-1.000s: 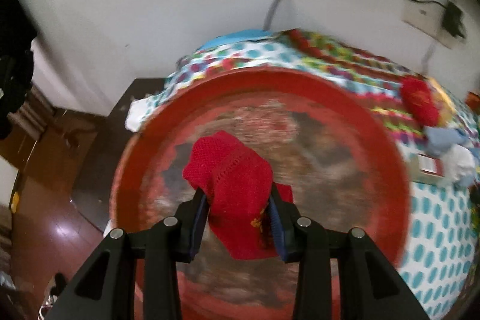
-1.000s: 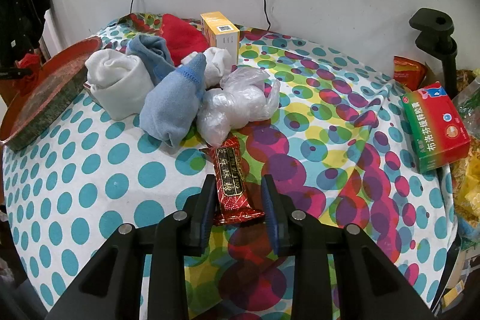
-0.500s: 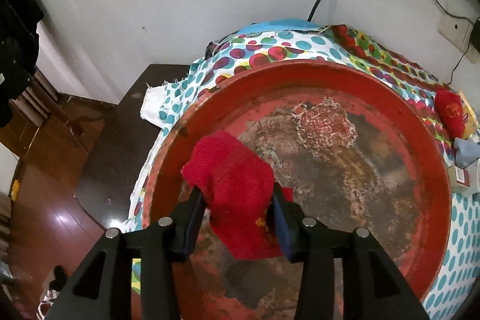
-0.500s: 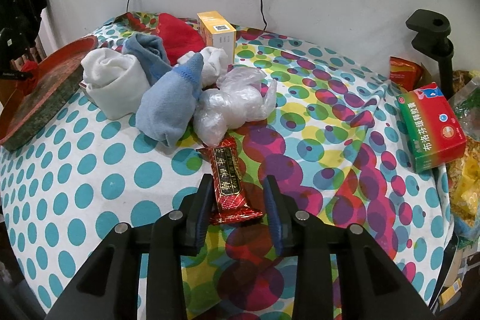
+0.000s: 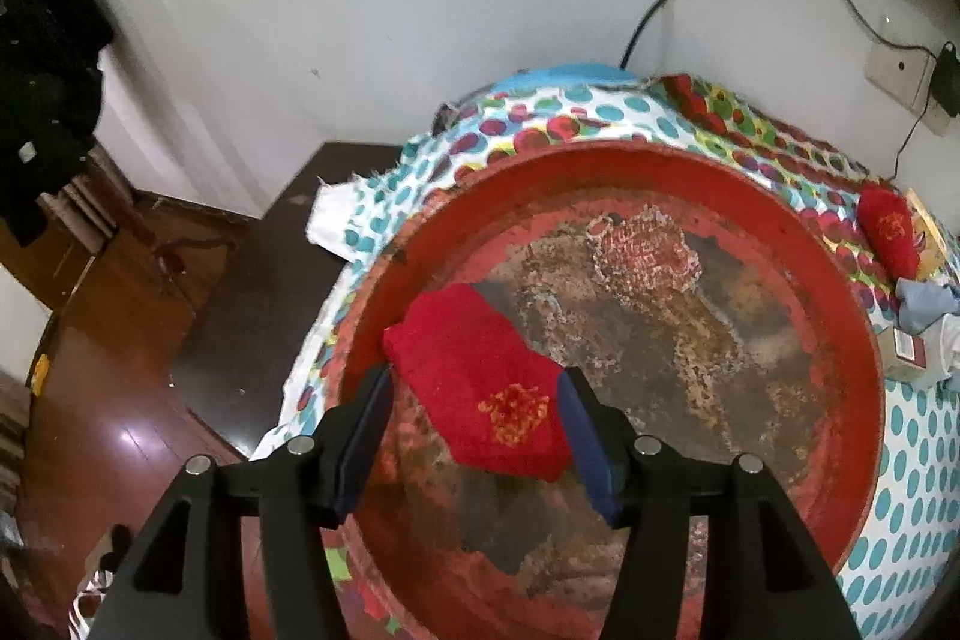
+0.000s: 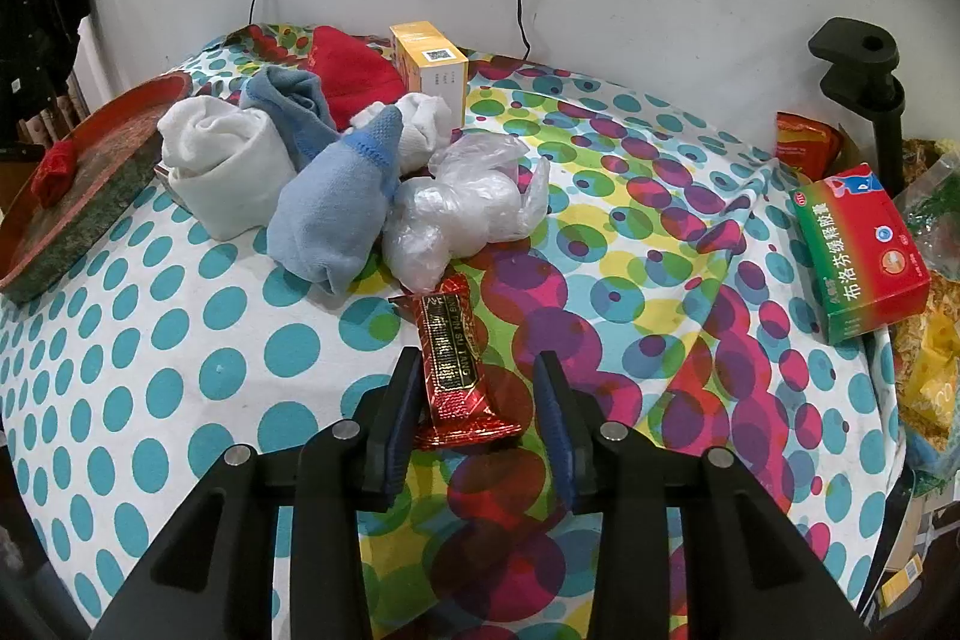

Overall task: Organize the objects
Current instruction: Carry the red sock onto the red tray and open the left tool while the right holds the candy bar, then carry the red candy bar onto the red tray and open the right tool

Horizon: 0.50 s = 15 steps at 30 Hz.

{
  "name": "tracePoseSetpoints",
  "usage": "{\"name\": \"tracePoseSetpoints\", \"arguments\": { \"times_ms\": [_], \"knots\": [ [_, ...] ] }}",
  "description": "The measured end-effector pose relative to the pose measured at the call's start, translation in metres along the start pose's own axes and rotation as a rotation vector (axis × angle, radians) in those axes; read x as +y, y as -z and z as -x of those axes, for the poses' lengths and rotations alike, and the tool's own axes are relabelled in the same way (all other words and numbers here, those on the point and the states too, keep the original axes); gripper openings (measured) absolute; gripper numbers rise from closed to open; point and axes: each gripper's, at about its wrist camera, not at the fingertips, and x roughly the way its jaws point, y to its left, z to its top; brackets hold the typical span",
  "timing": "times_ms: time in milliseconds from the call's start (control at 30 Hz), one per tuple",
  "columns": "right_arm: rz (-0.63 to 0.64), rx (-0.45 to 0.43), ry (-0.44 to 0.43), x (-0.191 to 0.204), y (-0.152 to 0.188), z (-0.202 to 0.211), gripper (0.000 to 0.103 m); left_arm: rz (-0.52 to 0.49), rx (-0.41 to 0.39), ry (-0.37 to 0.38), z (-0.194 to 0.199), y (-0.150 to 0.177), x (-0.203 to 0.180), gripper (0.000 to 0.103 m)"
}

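Note:
A red sock with gold embroidery [image 5: 480,388] lies flat on the worn floor of the round red tray [image 5: 840,316]. My left gripper [image 5: 474,424] straddles it; its jaws are opening and stand off the sock on both sides. In the right wrist view a red candy bar [image 6: 450,364] lies on the dotted cloth between the jaws of my right gripper [image 6: 480,406]. These jaws are opening too, with a clear gap on the right side. The tray [image 6: 90,196] with the sock [image 6: 54,163] shows at that view's far left.
Behind the candy bar sits a pile: a white sock roll [image 6: 222,166], a blue sock [image 6: 330,214], a plastic bag [image 6: 462,208], a yellow box [image 6: 432,67], another red sock [image 6: 348,67]. A red-green box [image 6: 864,256] and a black clamp stand [image 6: 864,64] are at the right. The floor drops away left of the tray.
The left jaws have spread and let go of the red sock, which now lies flat in the tray; the tray has slid right in view. The right jaws have parted slightly from the candy bar.

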Motion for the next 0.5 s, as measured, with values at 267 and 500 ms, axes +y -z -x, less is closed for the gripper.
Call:
{"name": "tracePoseSetpoints", "arguments": {
  "times_ms": [267, 500],
  "knots": [
    [-0.041, 0.016, 0.039, 0.004, -0.002, 0.0, 0.034, -0.022, -0.071, -0.025, 0.028, 0.025, -0.026, 0.058],
    [-0.069, 0.057, 0.117, 0.014, -0.005, 0.001, 0.028, -0.034, -0.093, -0.032, 0.031, 0.04, -0.034, 0.058]
  ]
}}
